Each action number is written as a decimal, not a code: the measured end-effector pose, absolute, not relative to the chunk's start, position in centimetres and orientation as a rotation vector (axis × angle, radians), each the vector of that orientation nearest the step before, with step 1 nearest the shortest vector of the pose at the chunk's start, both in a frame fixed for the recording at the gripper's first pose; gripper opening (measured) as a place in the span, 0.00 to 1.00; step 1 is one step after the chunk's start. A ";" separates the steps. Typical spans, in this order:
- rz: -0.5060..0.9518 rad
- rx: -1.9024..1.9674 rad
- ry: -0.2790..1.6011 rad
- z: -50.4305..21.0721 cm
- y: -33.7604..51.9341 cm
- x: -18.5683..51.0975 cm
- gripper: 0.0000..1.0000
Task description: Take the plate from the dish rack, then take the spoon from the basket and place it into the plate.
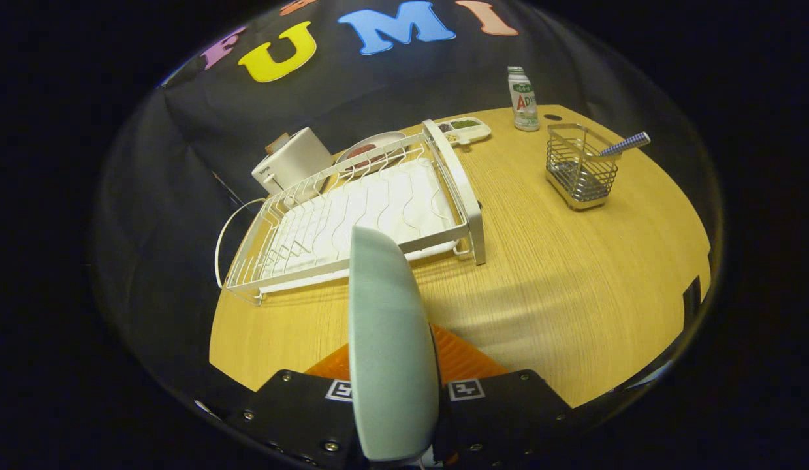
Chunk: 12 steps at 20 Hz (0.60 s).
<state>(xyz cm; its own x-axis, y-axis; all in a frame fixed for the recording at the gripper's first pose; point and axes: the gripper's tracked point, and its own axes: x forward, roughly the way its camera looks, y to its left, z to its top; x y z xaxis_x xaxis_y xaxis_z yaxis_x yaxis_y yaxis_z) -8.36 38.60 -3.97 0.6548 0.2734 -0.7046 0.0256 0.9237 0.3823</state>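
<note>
Gripper (392, 385) clamped on one plate (388, 326), one rack (352, 215), one spoon (625, 144) in basket (579, 171)

Gripper (392, 385): black body with round screw heads; two square black-and-white marker tags, one by each finger.

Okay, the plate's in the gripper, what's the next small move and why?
Probably lower the plate flat onto the bare table beside the dish rack. The hand-held gripper is shut on it, and the spoon waits in the basket.
</note>
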 end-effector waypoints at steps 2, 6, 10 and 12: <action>0.154 0.430 0.864 -4.5 38.9 -8.3 0.34; 0.178 0.523 0.910 -6.0 39.4 -8.9 0.36; 0.156 0.586 0.929 -7.2 38.9 -9.3 0.40; 0.153 0.608 0.926 -7.4 39.1 -9.3 0.46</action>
